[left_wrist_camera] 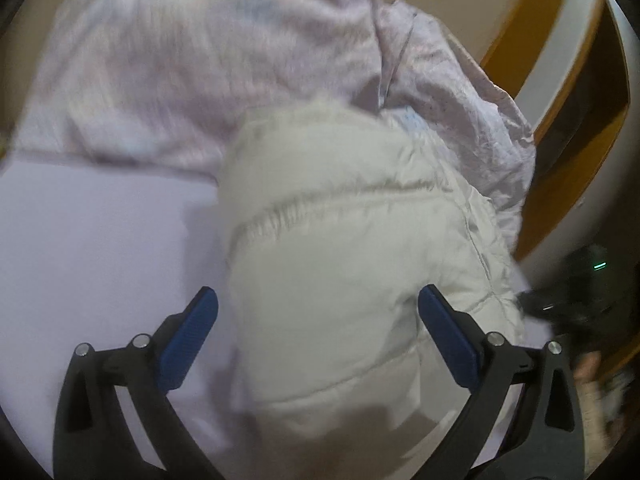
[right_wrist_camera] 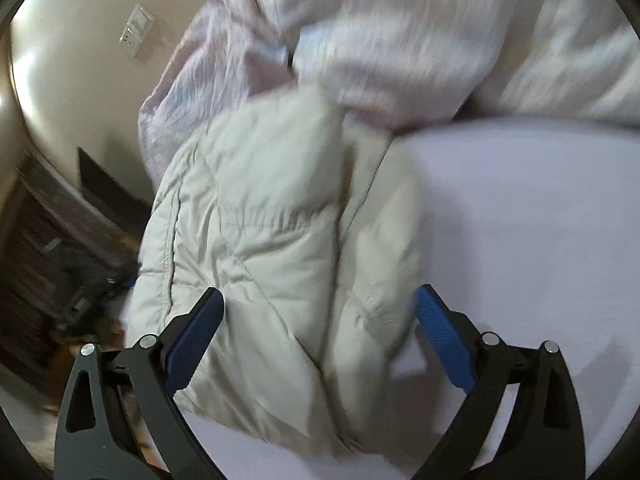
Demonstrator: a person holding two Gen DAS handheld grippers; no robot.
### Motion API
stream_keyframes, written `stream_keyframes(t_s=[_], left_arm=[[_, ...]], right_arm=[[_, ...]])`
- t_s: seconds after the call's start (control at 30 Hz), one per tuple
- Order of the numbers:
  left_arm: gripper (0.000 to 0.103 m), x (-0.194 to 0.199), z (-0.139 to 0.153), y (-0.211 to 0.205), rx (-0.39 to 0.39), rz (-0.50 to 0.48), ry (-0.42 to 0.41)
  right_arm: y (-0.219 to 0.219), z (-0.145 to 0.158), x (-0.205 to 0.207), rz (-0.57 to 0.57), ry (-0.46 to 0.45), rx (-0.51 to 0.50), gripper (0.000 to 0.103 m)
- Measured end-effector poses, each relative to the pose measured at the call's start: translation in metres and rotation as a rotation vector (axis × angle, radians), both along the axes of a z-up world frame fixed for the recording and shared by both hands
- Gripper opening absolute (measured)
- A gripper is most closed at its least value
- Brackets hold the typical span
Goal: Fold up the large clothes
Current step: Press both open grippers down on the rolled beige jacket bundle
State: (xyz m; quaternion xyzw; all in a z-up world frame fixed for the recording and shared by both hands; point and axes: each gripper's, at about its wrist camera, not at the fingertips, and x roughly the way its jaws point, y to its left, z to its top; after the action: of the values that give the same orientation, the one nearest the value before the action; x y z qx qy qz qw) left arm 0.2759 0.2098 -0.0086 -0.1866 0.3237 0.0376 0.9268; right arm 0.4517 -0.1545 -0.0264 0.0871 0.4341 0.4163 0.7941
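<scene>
Right wrist — cream quilted jacket (right_wrist_camera: 272, 216), bunched.

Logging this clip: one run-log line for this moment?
left gripper: open, over jacket | right gripper: open, over jacket | jacket: bunched on bed sheet | quilt: behind jacket | fold: unfinished

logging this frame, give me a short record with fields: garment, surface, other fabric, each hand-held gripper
garment: cream puffer jacket, bunched, partly folded
surface: lavender bed sheet
other fabric: pale pink crumpled blanket behind the jacket
left hand-held gripper: open, over the jacket, gripping nothing
right hand-held gripper: open, over the jacket, gripping nothing
image: motion blurred
</scene>
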Motion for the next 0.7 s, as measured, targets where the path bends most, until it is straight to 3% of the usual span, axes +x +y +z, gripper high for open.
stream_keyframes(t_s=[0.07, 0.17, 0.27, 0.33, 0.37, 0.43, 0.53, 0.7], left_arm=[[0.100, -0.001, 0.015, -0.011, 0.091, 0.002, -0.037], [0.100, 0.009, 0.029, -0.026, 0.168, -0.017, -0.065], [0.100, 0.025, 0.036, -0.044, 0.264, -0.013, -0.089], [0.100, 0.037, 0.039, -0.052, 0.320, -0.013, -0.086], [0.100, 0.043, 0.040, -0.054, 0.337, -0.015, -0.081], [0.099, 0.056, 0.039, -0.057, 0.379, -0.010, -0.060], [0.098, 0.067, 0.031, -0.055, 0.369, -0.005, -0.023], [0.099, 0.074, 0.012, -0.053, 0.339, -0.010, -0.001]], right_arm=[[-0.004, 0.020, -0.007, -0.028, -0.091, -0.021, 0.098], [0.010, 0.043, -0.018, -0.029, -0.205, -0.028, 0.098], [0.041, 0.052, -0.033, -0.034, -0.395, -0.072, 0.098], [0.069, 0.054, -0.038, -0.007, -0.490, -0.129, 0.086], [0.083, 0.055, -0.038, 0.011, -0.511, -0.155, 0.083], [0.099, 0.049, -0.035, 0.047, -0.522, -0.190, 0.064], [0.107, 0.039, -0.027, 0.048, -0.517, -0.225, 0.043], [0.104, 0.017, -0.013, 0.017, -0.472, -0.226, 0.042]])
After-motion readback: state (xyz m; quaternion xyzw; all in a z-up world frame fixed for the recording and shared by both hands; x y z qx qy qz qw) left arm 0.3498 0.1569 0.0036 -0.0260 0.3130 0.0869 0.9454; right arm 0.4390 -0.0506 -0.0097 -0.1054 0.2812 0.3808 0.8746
